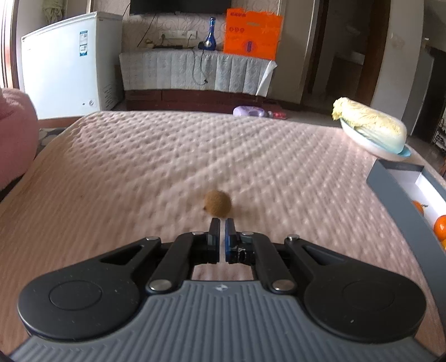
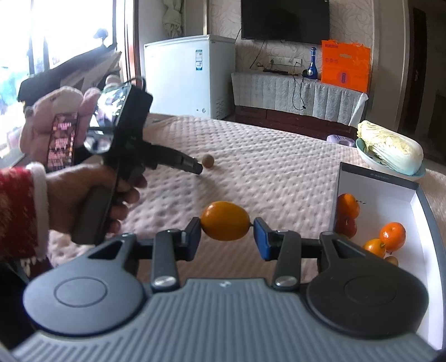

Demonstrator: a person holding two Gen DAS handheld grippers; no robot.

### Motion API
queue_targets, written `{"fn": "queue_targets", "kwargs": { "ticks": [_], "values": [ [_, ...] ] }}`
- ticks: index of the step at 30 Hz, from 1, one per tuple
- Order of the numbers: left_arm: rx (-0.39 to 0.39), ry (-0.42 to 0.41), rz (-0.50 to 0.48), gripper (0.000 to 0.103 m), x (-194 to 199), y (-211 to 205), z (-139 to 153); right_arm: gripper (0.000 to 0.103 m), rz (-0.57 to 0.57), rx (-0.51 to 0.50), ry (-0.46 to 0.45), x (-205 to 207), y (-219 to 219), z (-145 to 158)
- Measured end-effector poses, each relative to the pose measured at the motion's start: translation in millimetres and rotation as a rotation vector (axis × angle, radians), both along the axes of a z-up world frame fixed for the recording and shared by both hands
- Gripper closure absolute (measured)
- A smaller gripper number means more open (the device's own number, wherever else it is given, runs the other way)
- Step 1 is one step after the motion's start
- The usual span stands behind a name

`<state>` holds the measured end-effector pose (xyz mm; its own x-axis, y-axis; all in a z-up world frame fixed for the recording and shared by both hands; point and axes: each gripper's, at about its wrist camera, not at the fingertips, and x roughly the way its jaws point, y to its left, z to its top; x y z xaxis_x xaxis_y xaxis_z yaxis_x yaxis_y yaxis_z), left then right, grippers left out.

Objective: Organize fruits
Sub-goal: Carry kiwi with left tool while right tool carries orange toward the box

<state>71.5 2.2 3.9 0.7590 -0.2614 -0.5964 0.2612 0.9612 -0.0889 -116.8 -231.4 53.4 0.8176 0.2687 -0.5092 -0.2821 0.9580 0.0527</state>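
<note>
Your right gripper (image 2: 227, 231) is clamped on an orange kumquat (image 2: 225, 225), pads pressing its two ends, held above the pink quilted bedspread (image 2: 278, 172). Just to its right sits the open grey box (image 2: 430, 211) with a white inside, where several oranges (image 2: 393, 236) and a small brown fruit already lie against the near wall.

Your left gripper (image 1: 222, 222) has its jaws together with nothing between them, its tips just short of a small brown round fruit (image 1: 218, 203) that lies alone on the bedspread. In the right wrist view your left hand (image 2: 92, 200), in a red-and-white sleeve (image 2: 19, 211), wraps the handle of that gripper, which points at the same brown fruit (image 2: 208, 161).

At the far right corner of the bed, beyond the box, a cabbage (image 1: 373, 125) lies on a pale plate (image 1: 362, 142). Past the bed stand a white chest freezer (image 1: 69, 64), a covered low cabinet (image 1: 195, 72) bearing a blue bottle (image 1: 211, 34) and an orange bag (image 1: 252, 34), and a dark television (image 2: 284, 21) on the wall. Nothing lies between the kumquat and the box.
</note>
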Motion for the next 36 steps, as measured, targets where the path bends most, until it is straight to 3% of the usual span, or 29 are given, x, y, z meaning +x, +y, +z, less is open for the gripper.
{"fn": "queue_targets", "kwargs": {
  "ticks": [2,4,5,6,20,22,26,36],
  "values": [
    [0.020,-0.021,0.007,0.093,0,-6,3,0.059,0.000,0.024,0.006,-2,-5,2],
    [0.030,-0.021,0.016,0.070,5,-9,3,0.059,0.006,0.055,0.008,-4,-8,5],
    [0.032,-0.026,0.035,0.053,7,-10,2,0.059,0.009,0.067,0.006,-5,-10,6],
    [0.029,-0.029,0.049,0.047,8,-10,2,0.059,0.012,0.074,0.002,-7,-11,8],
    [-0.005,0.014,0.057,0.051,33,-15,-9,0.059,0.048,0.110,0.003,-10,-14,15],
    [-0.007,0.014,0.062,0.054,32,-14,-9,0.059,0.040,0.112,-0.002,-10,-16,15],
    [0.004,0.010,0.098,0.073,31,-12,-9,0.059,0.021,0.090,-0.010,-9,-17,15],
    [0.006,0.017,0.121,0.075,11,-18,2,0.059,-0.076,0.040,-0.013,-2,-38,12]
  ]
}}
